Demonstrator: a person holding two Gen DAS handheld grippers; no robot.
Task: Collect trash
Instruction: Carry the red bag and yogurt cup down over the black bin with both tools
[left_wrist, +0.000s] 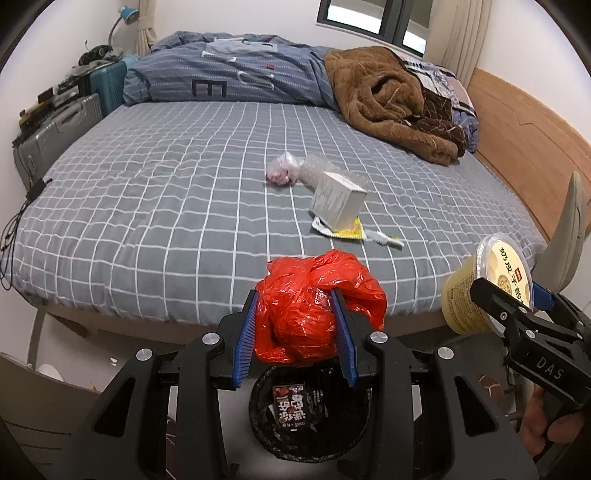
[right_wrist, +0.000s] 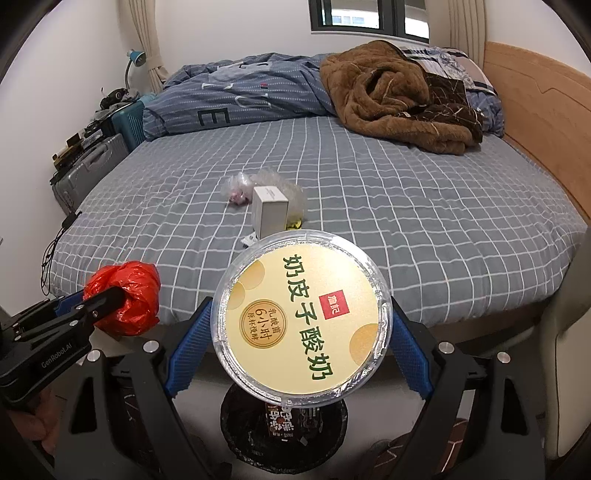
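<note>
**Red bag and yogurt tub held over the bin**

Red plastic fills your left gripper: the crumpled red bag is pinched between the blue pads, bulging out above and to the right of them. Your right gripper has its jaws spread wide around the yellow yogurt tub, pads pressing on its sides, foil-rimmed lid tilted toward the camera.

Both loads hang off the near edge of the bed, above the floor. Directly below each gripper you can see the black-lined trash bin, which already holds a dark printed wrapper.

On the grey checked sheet, well apart from you, more trash lies in a loose cluster: a white carton resting on a yellow-and-white wrapper, with clear bubble wrap just behind it and a small knotted clear bag beside that.

At the far side, a brown blanket is heaped next to the folded blue duvet. Suitcases stand along the left wall.
</note>
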